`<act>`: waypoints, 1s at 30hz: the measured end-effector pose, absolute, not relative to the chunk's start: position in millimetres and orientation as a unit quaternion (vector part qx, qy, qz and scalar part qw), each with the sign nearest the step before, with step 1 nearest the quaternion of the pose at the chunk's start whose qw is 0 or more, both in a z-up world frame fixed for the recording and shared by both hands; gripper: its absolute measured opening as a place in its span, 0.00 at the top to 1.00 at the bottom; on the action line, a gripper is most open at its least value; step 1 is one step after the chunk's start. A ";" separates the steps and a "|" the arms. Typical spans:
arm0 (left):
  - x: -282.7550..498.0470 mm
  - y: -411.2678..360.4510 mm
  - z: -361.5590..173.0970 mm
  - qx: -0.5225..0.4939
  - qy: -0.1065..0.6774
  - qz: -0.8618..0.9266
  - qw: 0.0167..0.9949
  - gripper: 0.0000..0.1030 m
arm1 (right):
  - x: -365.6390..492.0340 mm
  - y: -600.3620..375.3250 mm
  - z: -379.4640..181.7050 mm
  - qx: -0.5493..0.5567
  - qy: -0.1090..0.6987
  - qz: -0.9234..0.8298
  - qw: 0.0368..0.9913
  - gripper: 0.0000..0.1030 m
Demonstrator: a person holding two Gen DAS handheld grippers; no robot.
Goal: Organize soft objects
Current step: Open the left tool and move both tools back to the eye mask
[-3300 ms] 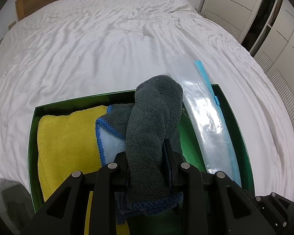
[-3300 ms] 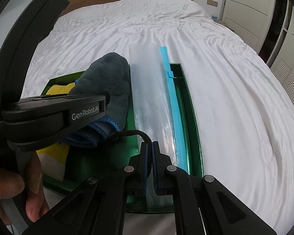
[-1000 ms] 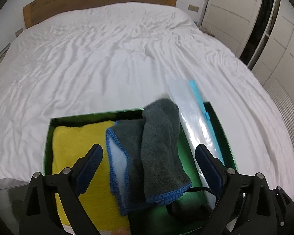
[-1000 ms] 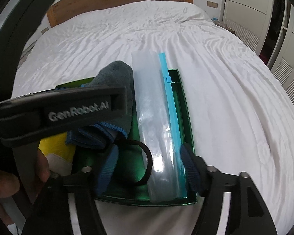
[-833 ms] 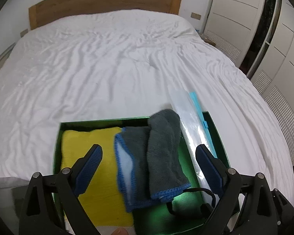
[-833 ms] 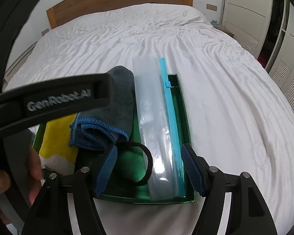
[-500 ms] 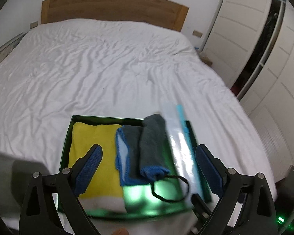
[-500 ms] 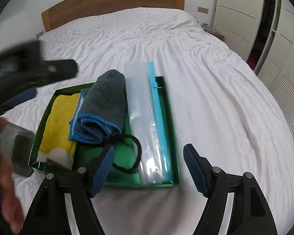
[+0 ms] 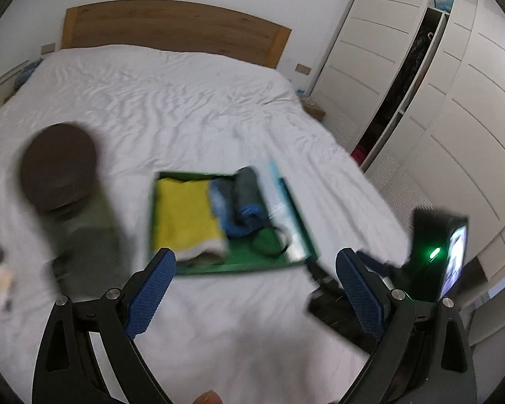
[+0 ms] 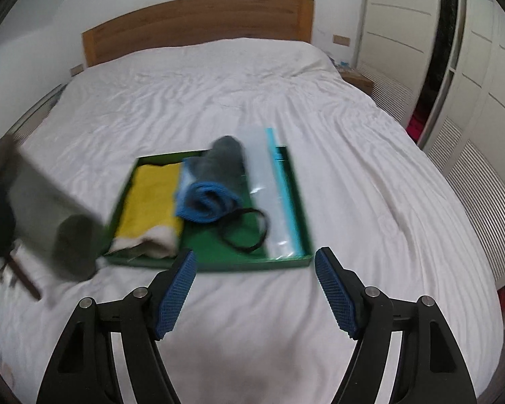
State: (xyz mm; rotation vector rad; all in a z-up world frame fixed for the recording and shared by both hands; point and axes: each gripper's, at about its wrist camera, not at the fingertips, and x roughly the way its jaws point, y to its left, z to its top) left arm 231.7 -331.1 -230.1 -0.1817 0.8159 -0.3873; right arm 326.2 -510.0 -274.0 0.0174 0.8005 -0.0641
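Both tools have pulled back from the green tray (image 10: 215, 262); left tool (image 9: 254, 294) and right tool (image 10: 254, 294) gape apart, empty. Yellow towel (image 10: 151, 198) lies at 9 o'clock, grey towel (image 10: 219, 175) centre, zip bag (image 10: 269, 195) at 3. No lettering is readable.

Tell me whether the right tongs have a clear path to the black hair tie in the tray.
Probably yes: the right tongs stand open and empty, and the hair tie lies uncovered on the green tray floor just ahead.
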 end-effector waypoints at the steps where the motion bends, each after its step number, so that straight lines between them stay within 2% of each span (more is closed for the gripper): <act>1: 223.8 -313.6 -229.1 -0.082 0.396 -0.177 0.897 0.09 | 316.8 -502.9 -270.2 0.007 0.388 -0.026 0.921 0.28; 9: 191.1 -143.8 -238.4 -0.058 0.442 -0.068 0.893 0.09 | 251.7 -391.8 -250.8 0.013 0.387 0.043 0.921 0.26; 16: 195.9 -19.9 -280.6 -0.029 0.472 -0.007 0.881 0.09 | 237.2 -279.8 -270.6 0.013 0.403 0.113 0.908 0.24; 23: 222.2 43.7 -329.7 -0.033 0.504 -0.022 0.863 0.09 | 251.8 -185.9 -308.6 0.009 0.422 0.154 0.893 0.24; 30: 256.4 62.9 -364.2 -0.046 0.523 -0.048 0.849 0.09 | 277.0 -145.4 -343.4 0.001 0.442 0.160 0.883 0.23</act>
